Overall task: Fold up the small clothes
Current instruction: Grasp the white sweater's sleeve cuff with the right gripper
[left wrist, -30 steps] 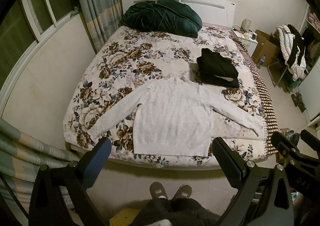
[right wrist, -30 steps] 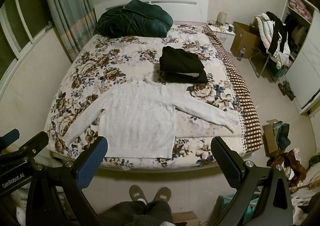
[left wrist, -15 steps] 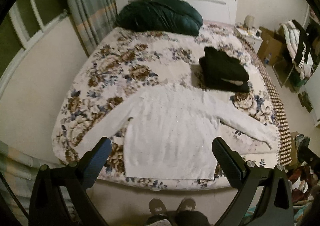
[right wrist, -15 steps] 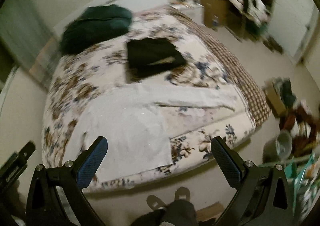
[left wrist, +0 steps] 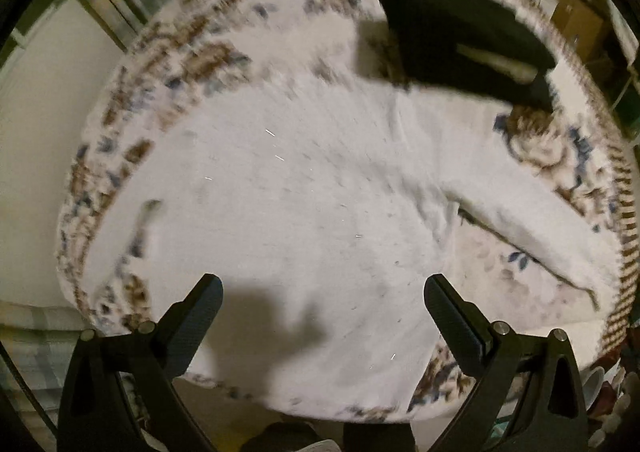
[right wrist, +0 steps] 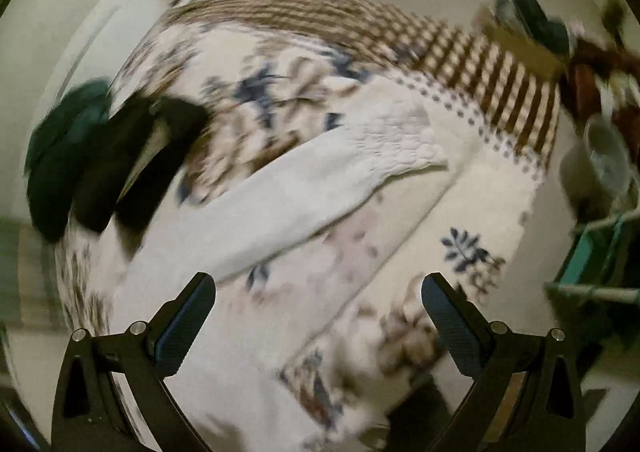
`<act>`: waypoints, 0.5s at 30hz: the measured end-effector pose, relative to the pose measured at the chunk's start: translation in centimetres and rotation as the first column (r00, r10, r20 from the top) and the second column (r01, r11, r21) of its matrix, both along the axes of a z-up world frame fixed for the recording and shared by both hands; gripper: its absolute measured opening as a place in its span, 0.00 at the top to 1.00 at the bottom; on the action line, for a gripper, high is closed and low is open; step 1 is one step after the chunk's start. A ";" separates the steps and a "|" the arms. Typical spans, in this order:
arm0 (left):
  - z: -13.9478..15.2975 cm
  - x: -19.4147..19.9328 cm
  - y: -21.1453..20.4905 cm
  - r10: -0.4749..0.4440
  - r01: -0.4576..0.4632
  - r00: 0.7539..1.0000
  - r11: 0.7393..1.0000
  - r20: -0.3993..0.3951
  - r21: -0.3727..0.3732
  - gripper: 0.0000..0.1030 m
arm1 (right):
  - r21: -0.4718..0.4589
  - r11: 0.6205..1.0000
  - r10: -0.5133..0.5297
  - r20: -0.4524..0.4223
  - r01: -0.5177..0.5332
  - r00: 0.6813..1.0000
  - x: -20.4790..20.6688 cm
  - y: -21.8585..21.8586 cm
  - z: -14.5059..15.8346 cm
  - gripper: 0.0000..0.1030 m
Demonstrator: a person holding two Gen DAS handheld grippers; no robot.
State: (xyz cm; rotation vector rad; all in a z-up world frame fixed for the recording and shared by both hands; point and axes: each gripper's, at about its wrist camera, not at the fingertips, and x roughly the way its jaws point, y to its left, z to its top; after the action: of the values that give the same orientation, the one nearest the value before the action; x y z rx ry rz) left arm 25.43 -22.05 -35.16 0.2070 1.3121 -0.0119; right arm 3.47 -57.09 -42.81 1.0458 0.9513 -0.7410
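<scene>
A white knit sweater [left wrist: 304, 212] lies flat on the floral bed, sleeves spread out. My left gripper [left wrist: 322, 316] is open and empty, hovering just above the sweater's lower body near the hem. Its right sleeve [right wrist: 304, 192] runs across the right wrist view, the cuff [right wrist: 400, 140] towards the bed's right side. My right gripper [right wrist: 316, 308] is open and empty, above the bedspread just below that sleeve. Both views are blurred by motion.
A folded black garment [left wrist: 464, 32] lies on the bed beyond the sweater; it also shows in the right wrist view [right wrist: 132, 168]. A dark green duvet [right wrist: 56, 140] is at the headboard. The bed's checked edge [right wrist: 500, 68] borders floor clutter and a white bucket [right wrist: 608, 156].
Both grippers have dropped from a high view of the whole bed to close over it. The left came over the sweater's body; the right swung right towards the sleeve.
</scene>
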 end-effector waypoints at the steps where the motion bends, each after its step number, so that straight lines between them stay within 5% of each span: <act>1: -2.2 0.8 -1.0 -0.002 0.003 1.000 1.000 -0.024 0.011 0.00 | 0.020 0.999 -0.041 0.022 0.040 0.999 -0.1 -1.7 -2.1 0.00; 8: -12.0 5.0 -5.2 0.018 -0.013 0.997 0.998 -0.080 0.068 0.00 | 0.204 0.932 -0.332 0.159 0.298 0.930 -1.3 -9.7 -15.6 0.01; 15: -16.0 7.1 -6.5 0.053 -0.043 0.994 0.994 -0.100 0.100 0.00 | 0.244 0.882 -0.464 0.298 0.404 0.834 -2.1 -11.7 -20.0 0.10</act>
State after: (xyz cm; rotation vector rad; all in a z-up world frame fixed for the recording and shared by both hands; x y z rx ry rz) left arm 32.52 -28.60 -51.11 0.2606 1.4215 0.0837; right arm 1.42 -68.81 -62.82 1.5216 0.4716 -0.8179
